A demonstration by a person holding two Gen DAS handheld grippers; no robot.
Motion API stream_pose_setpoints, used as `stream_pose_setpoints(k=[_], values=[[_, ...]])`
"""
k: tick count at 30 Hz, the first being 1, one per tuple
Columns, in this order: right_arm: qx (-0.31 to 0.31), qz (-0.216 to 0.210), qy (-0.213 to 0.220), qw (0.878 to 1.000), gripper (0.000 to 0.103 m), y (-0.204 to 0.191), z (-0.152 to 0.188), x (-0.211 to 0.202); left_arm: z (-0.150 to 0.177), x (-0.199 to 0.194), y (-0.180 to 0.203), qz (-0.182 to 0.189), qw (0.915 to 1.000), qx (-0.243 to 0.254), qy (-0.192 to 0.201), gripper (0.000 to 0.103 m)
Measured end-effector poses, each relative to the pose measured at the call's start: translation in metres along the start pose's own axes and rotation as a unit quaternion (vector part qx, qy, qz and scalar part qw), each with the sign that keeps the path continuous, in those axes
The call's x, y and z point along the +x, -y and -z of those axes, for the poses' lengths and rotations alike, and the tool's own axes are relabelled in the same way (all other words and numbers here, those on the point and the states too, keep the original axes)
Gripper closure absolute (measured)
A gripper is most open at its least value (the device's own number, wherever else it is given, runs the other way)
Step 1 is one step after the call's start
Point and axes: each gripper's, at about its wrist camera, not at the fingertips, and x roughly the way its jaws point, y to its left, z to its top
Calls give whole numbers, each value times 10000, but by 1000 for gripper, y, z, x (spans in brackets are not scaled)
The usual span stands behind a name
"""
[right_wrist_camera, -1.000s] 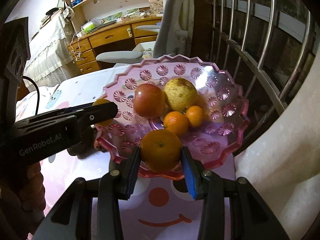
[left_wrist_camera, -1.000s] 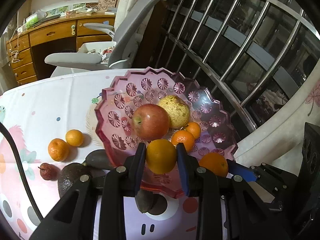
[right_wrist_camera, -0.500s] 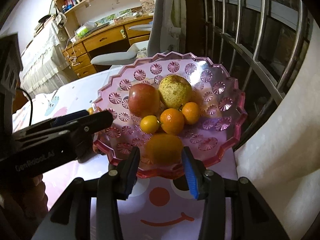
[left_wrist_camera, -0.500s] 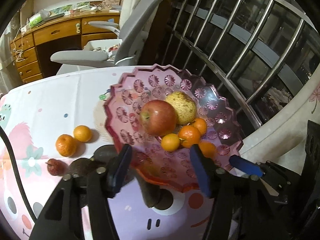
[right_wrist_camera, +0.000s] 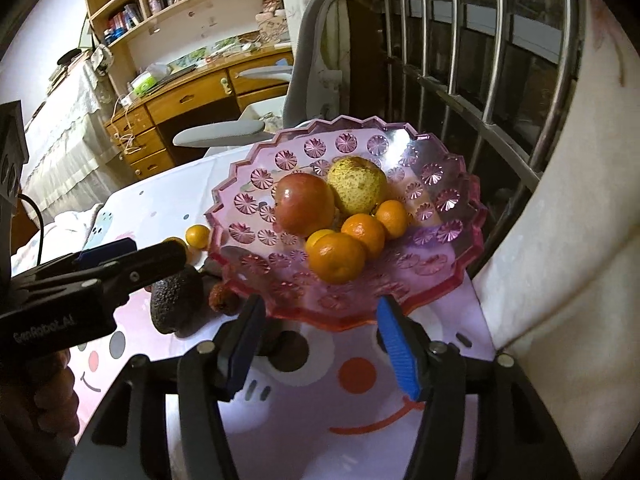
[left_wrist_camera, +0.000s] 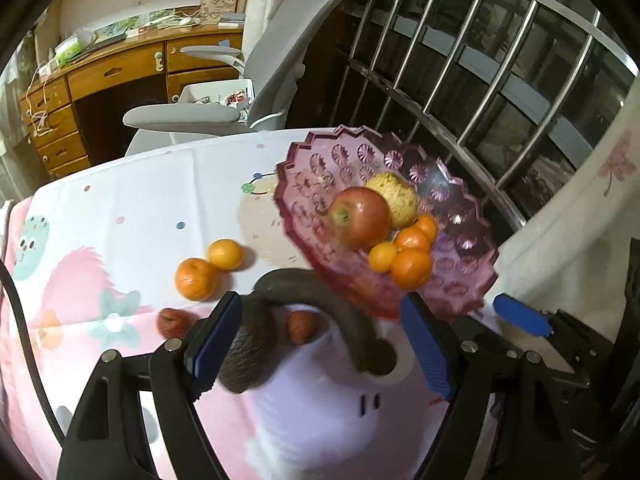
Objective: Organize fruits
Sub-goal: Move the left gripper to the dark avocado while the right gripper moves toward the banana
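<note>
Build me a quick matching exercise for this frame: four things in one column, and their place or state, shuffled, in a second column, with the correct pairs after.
Things
1. red apple
2. avocado
3. right claw
4. yellow pear

Place or state
A. open, nothing between its fingers
B. on the tablecloth, left of the pink fruit bowl
C. in the bowl, at the back, right of the red fruit
D. in the bowl, left of the yellow fruit

Pairs: 1-D, 2-B, 3-A, 4-C
</note>
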Motion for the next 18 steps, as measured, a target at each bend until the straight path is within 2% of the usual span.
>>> stream_pose_setpoints(k=[10, 18], values=[[313, 466, 304, 9980, 41, -35, 21, -17, 7, -18, -29, 88, 9980, 596, -194, 20], [114, 582, 429, 9973, 37, -63, 36, -16, 14, -4, -53, 83, 9971, 579, -480, 20]])
